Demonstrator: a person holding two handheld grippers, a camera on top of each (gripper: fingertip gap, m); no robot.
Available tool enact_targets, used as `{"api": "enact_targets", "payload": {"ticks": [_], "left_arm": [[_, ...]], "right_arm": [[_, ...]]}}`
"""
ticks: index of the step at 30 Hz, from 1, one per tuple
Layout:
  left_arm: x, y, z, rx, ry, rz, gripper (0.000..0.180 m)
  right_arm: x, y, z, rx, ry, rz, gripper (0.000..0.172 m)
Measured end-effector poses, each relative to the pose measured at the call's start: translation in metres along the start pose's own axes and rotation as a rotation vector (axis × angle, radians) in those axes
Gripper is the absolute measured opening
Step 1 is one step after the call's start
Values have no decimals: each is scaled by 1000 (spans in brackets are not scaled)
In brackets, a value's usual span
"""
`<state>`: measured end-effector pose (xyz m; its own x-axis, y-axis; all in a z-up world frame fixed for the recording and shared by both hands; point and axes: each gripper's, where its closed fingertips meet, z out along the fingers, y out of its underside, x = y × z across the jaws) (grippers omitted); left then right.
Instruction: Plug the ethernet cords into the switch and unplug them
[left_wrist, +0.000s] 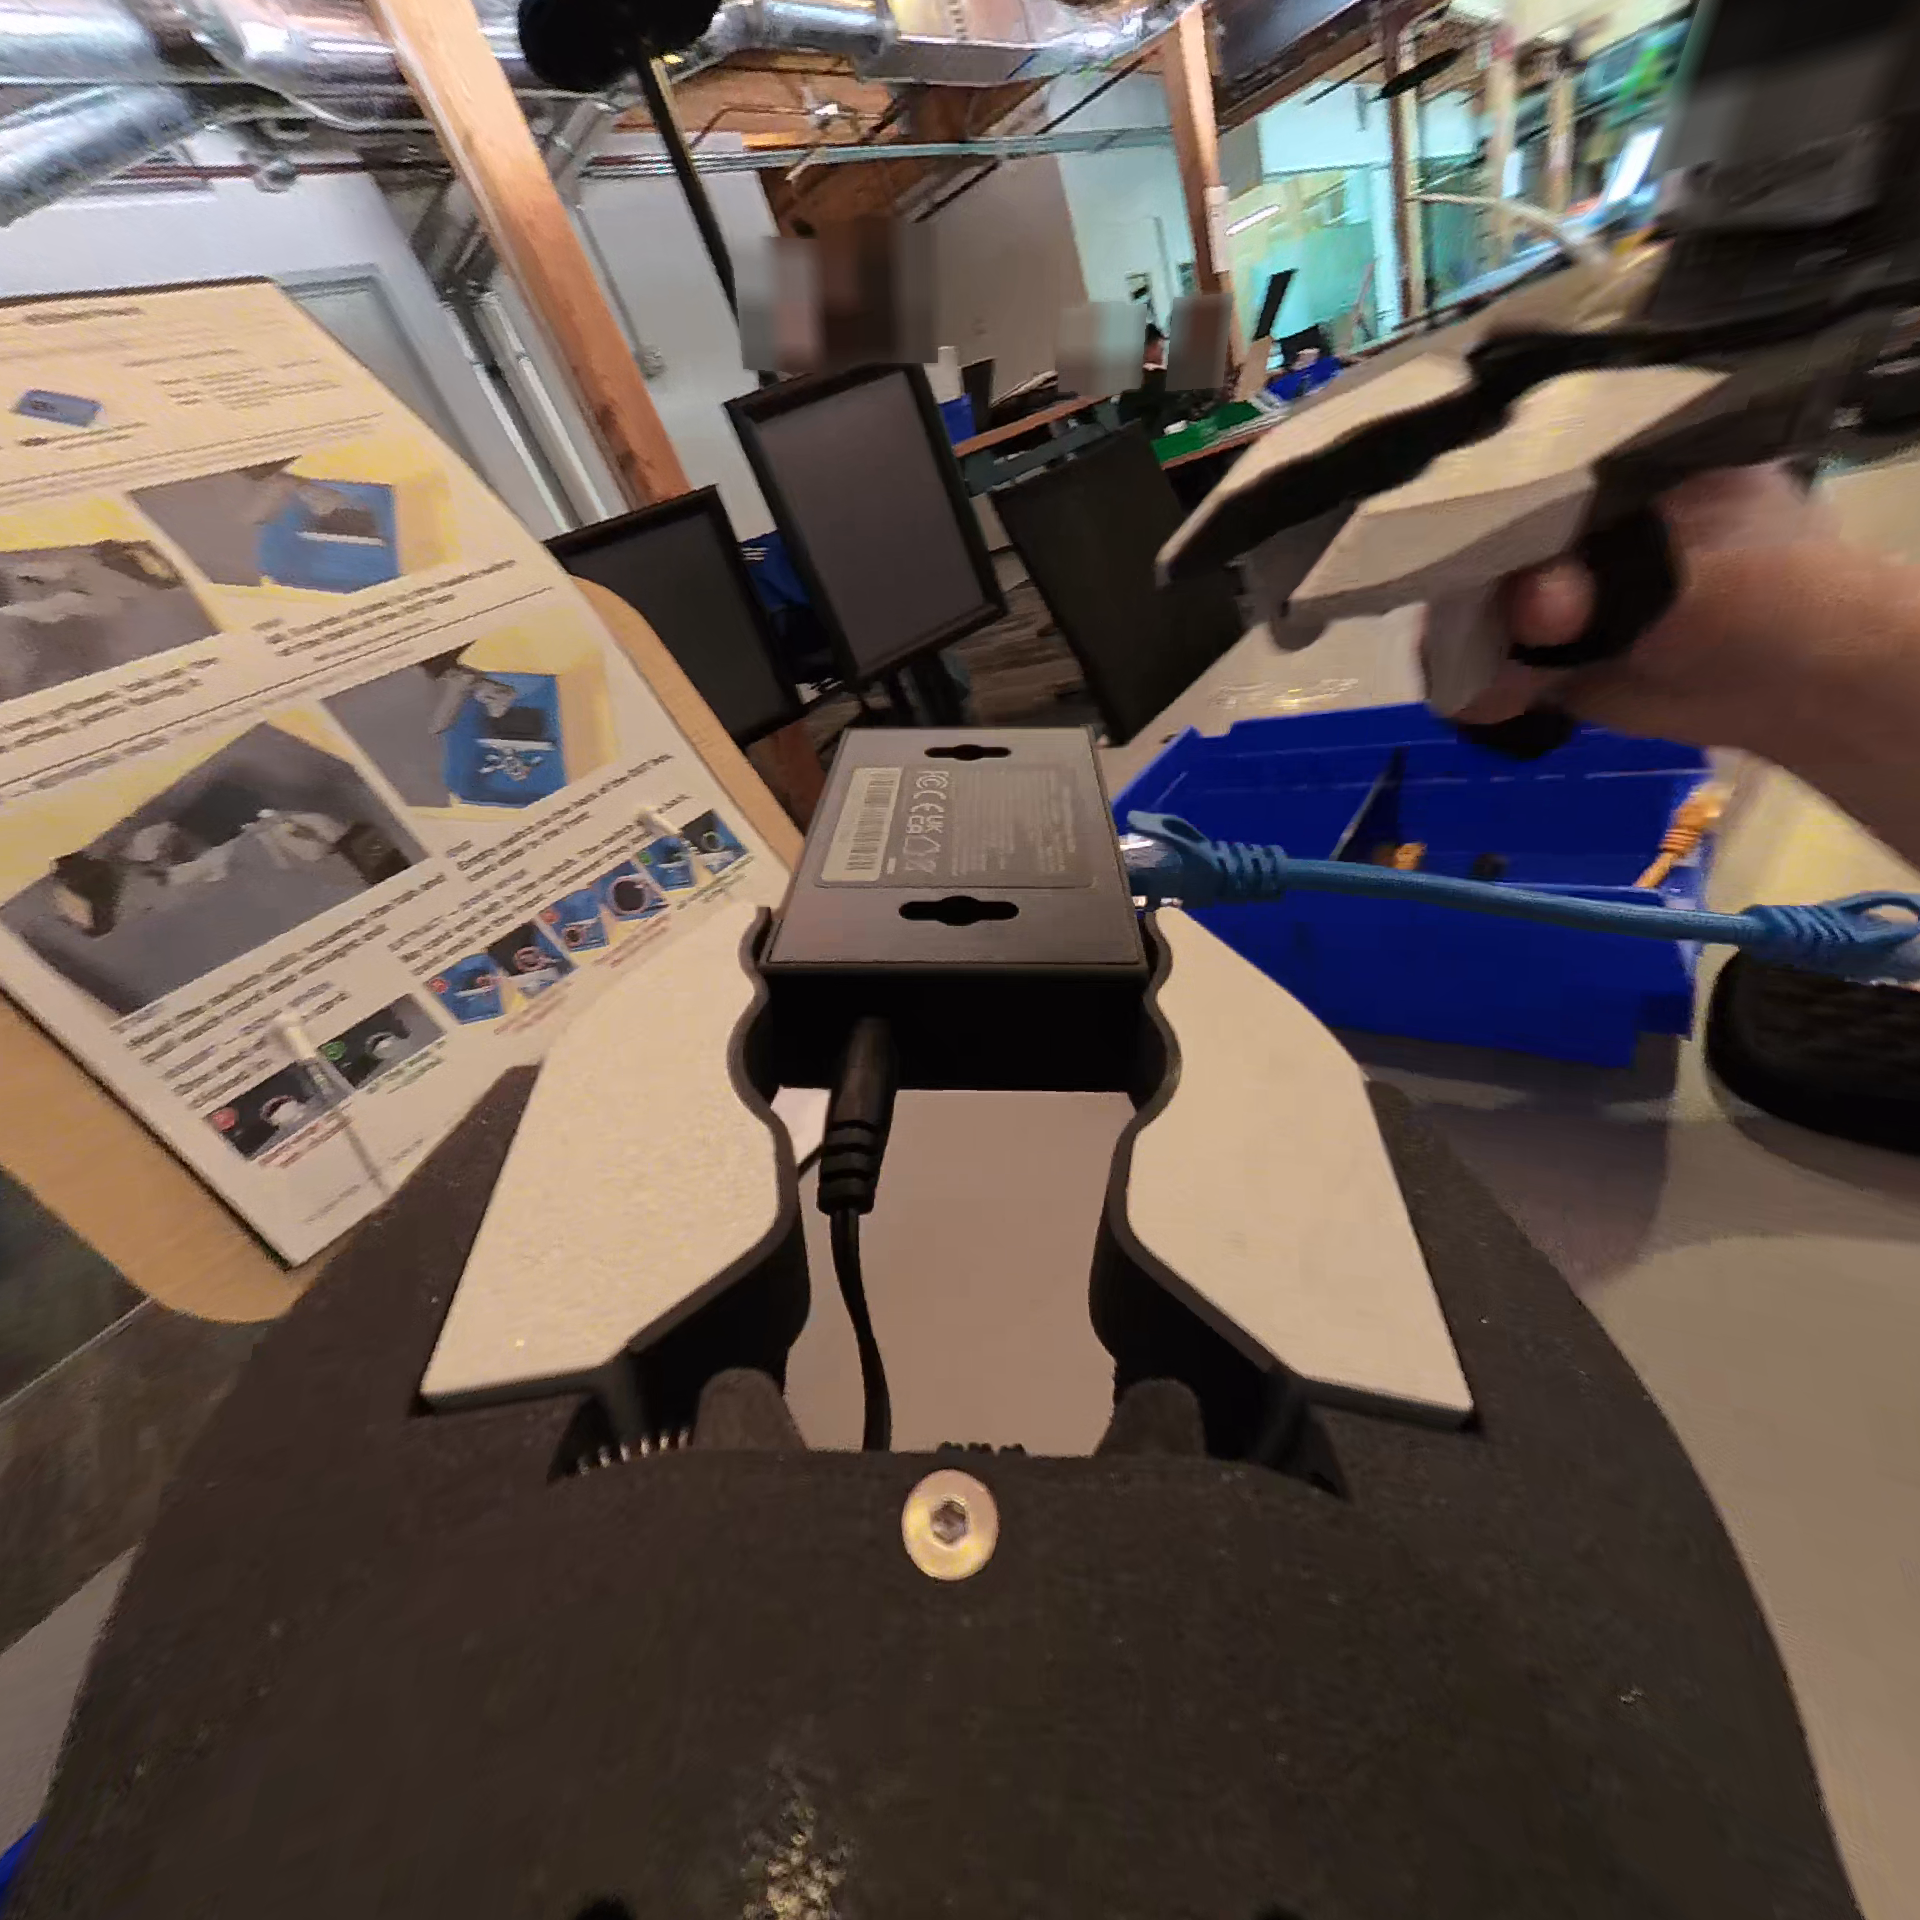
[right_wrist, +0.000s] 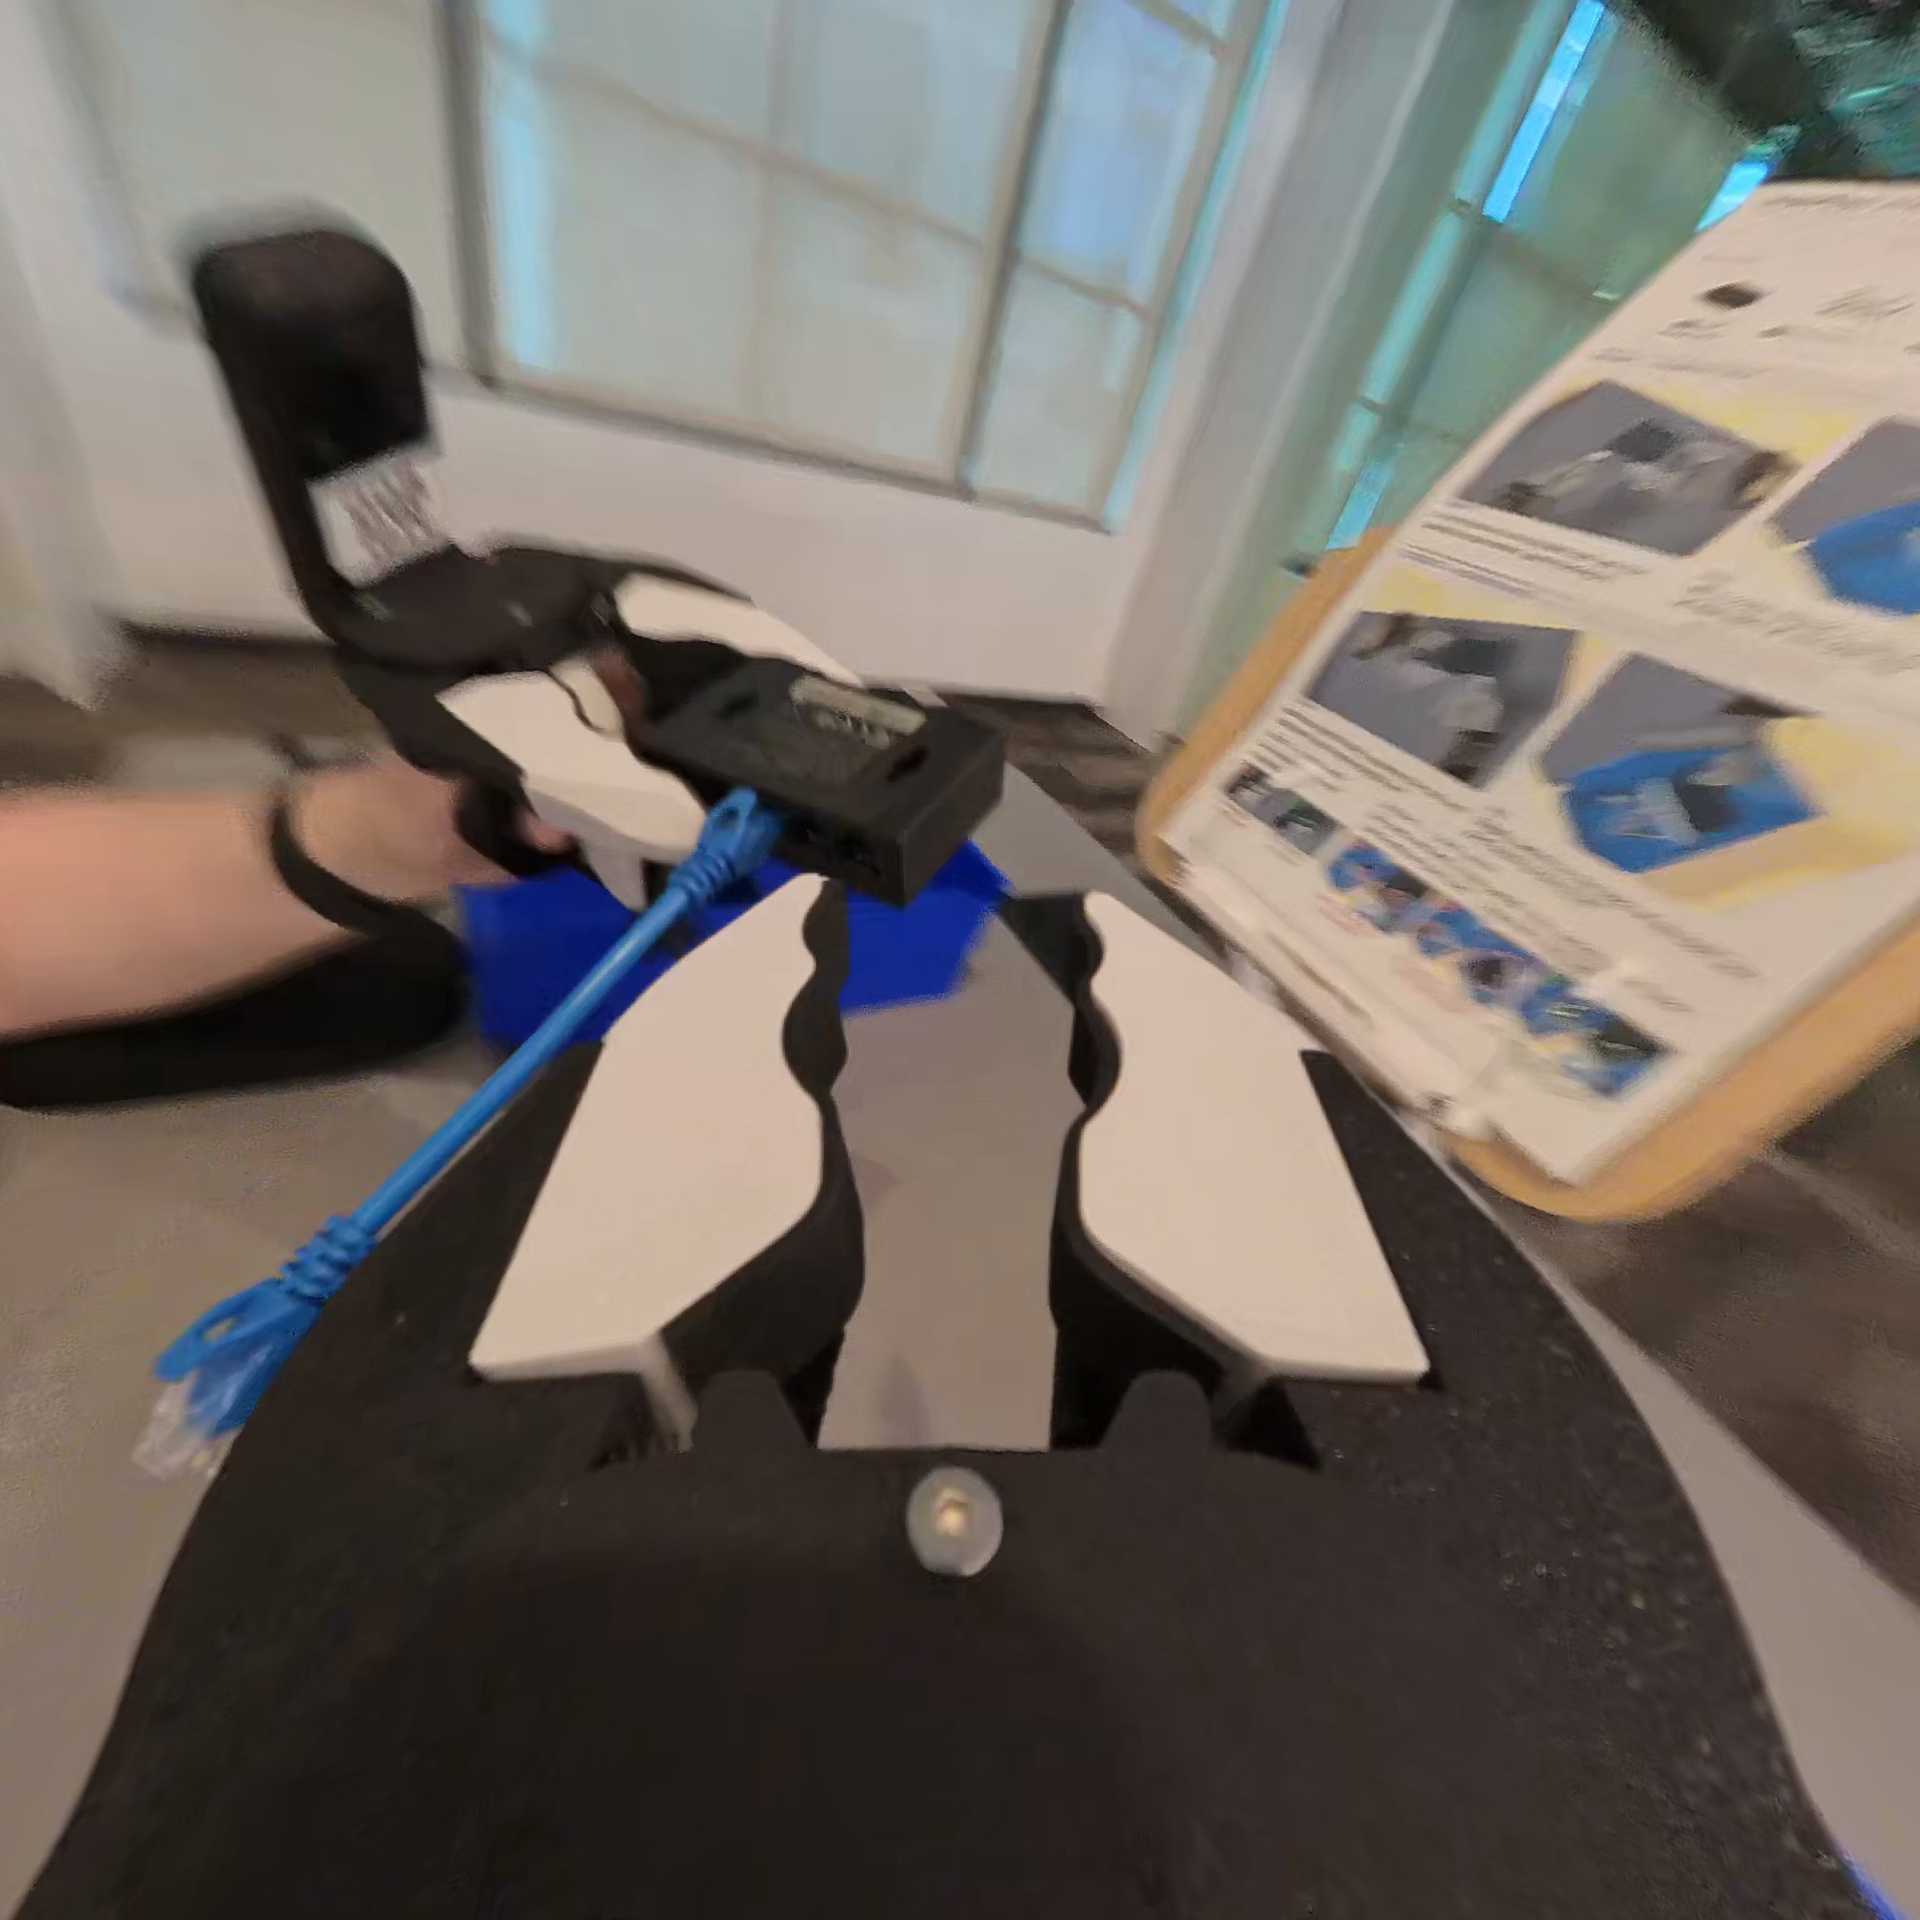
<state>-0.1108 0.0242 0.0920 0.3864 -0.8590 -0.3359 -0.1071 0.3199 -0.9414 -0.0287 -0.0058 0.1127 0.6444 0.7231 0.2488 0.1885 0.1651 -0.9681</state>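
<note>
A grey table carries an instruction board leaning at one side and a blue bin farther back.

The left gripper holds the black switch above the table, label side up. Both fingers press against the switch's sides. A black power cable leaves its near end.

The right gripper hangs near the switch's port side. Its fingers stand apart with only air between them.

One blue ethernet cord is plugged into a port on the switch. Its free connector hangs loose beside the right gripper.
</note>
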Motion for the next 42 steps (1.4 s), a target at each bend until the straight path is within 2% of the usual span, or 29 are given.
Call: {"api": "enact_targets", "payload": {"ticks": [3, 6, 10, 13, 19, 21, 24, 28, 31, 35, 37, 39, 42], "left_arm": [[-18, 2, -3, -29, -147, 50, 65], [-27, 9, -2, -81, -213, 28, 65], [-27, 22, 1, -141, -196, -98, 65], [-24, 23, 2, -150, -147, -204, 65], [-20, 26, 1, -197, -127, -243, 65], [-19, 28, 1, -214, -127, -243, 65], [-18, 31, 2, -237, -124, -250, 65], [-19, 30, 1, -237, -122, -271, 65], [-20, 28, 0, -233, -120, -282, 64], [-15, 18, -3, -212, -106, -294, 62], [-16, 14, -5, -202, -115, -279, 61], [-15, 11, -6, -192, -106, -271, 61], [-13, 11, -5, -192, -101, -232, 61]], "right_arm": [[-4, 0, -3, -220, 214, -198, 33], [-40, -12, 5, -257, 225, -327, 33], [-49, -4, 24, -379, 352, -627, 29], [-49, 18, 45, -510, 313, -734, 28], [-41, 17, 63, -614, 373, -1059, 19], [-40, 20, 66, -644, 360, -1083, 19], [-38, 24, 68, -701, 349, -1081, 30], [-47, 26, 72, -708, 281, -1015, 30], [-42, 23, 74, -731, 299, -1030, 33], [-40, 27, 77, -773, 262, -1004, 28], [-42, 27, 78, -768, 259, -1021, 18], [-43, 23, 77, -748, 288, -1074, 17], [-42, 24, 75, -731, 309, -1029, 20]]}}
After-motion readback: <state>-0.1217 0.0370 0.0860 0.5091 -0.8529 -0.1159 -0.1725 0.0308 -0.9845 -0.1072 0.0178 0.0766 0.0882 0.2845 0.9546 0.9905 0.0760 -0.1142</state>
